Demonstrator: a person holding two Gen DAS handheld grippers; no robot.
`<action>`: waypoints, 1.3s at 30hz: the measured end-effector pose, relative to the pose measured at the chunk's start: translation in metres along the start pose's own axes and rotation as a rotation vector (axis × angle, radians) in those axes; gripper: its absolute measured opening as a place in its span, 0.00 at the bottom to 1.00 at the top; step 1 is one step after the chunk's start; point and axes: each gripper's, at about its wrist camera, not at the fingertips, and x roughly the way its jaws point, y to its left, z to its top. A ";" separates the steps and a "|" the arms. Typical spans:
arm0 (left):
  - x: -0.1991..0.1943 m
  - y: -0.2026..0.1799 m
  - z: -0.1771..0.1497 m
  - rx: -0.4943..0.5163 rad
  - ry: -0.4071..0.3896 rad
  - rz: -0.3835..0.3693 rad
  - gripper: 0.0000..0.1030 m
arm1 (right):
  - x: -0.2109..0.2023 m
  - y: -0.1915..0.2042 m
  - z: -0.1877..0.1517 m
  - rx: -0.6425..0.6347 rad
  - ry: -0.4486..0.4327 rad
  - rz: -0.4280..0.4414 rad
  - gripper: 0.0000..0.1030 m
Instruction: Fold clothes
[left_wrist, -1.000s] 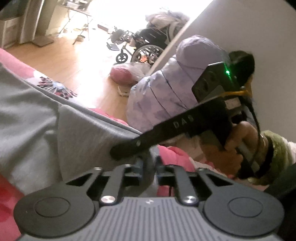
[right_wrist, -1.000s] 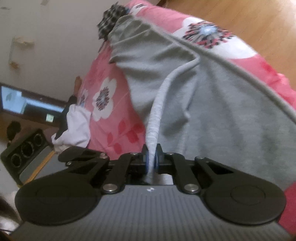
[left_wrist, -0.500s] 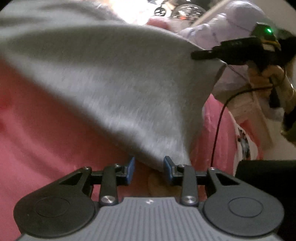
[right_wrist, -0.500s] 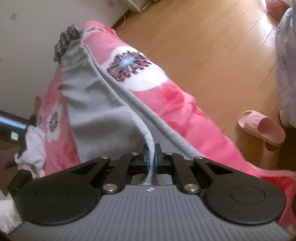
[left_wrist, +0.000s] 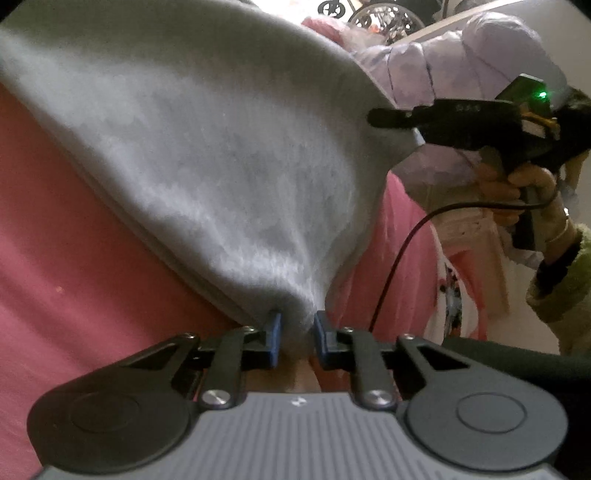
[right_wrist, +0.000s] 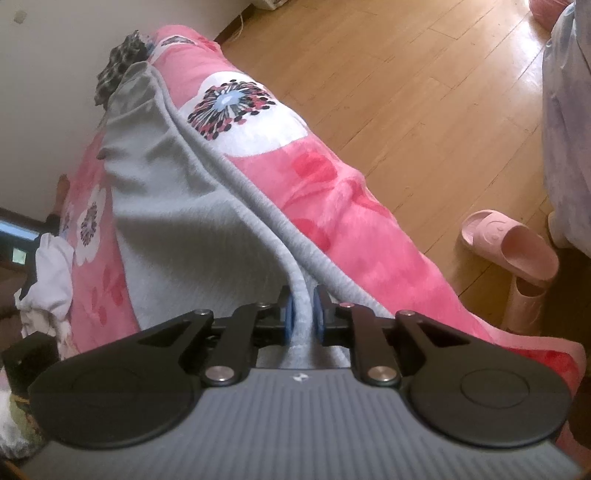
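While my left hand-held gripper (left_wrist: 295, 334) closes on a corner of the grey garment (left_wrist: 221, 155) and my right hand-held gripper (right_wrist: 302, 314) loosens around its hem, one fold lies on the bed (right_wrist: 332, 192) — more remain, I judge.

Garment (right_wrist: 192, 236) on blanket (right_wrist: 354, 221), slipper (right_wrist: 509, 247) beside.

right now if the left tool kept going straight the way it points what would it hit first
The grey garment: a bunched corner of it already sits between the closing jaws of the left tool. Straight on it would push into more of that cloth, probably with the pink blanket right beneath, though depth is hard to judge.
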 end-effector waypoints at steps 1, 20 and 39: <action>0.001 -0.002 -0.001 0.005 0.003 0.007 0.18 | -0.001 0.000 -0.002 -0.010 -0.006 0.000 0.11; -0.024 -0.026 -0.014 0.079 -0.049 0.041 0.04 | -0.040 0.038 0.001 -0.242 -0.132 -0.083 0.04; 0.004 -0.022 -0.016 0.070 0.003 0.092 0.04 | 0.003 0.109 0.051 -0.512 -0.178 -0.118 0.34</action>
